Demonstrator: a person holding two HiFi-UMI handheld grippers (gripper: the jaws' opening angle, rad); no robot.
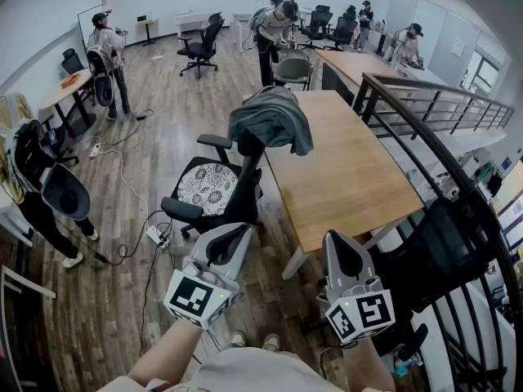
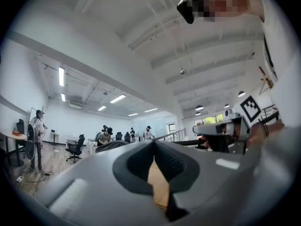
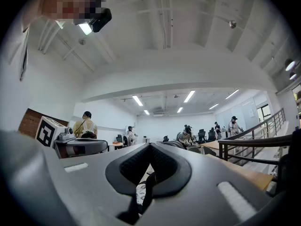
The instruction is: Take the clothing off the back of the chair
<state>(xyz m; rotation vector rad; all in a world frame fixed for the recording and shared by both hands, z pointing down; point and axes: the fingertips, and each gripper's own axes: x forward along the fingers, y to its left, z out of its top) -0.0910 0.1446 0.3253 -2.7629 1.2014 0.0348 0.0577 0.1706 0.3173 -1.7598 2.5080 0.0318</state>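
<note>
A grey garment [image 1: 272, 119] hangs draped over the backrest of a black office chair [image 1: 211, 188] with a patterned seat, next to the long wooden table. Both grippers are held low and level in front of me, well short of the chair. My left gripper [image 1: 237, 232] points toward the chair's seat with its jaws shut and empty. My right gripper [image 1: 337, 240] points toward the table's near corner, also shut and empty. In the left gripper view the jaw tips meet [image 2: 154, 142] and the right gripper [image 2: 225, 128] shows alongside. The right gripper view shows its jaws closed [image 3: 149, 145].
The wooden table [image 1: 343, 170] stands right of the chair, and a black stair railing [image 1: 441, 104] runs beyond it. A power strip [image 1: 155, 235] and cables lie on the floor left of the chair. A person [image 1: 33, 178] stands at far left; several others work farther back.
</note>
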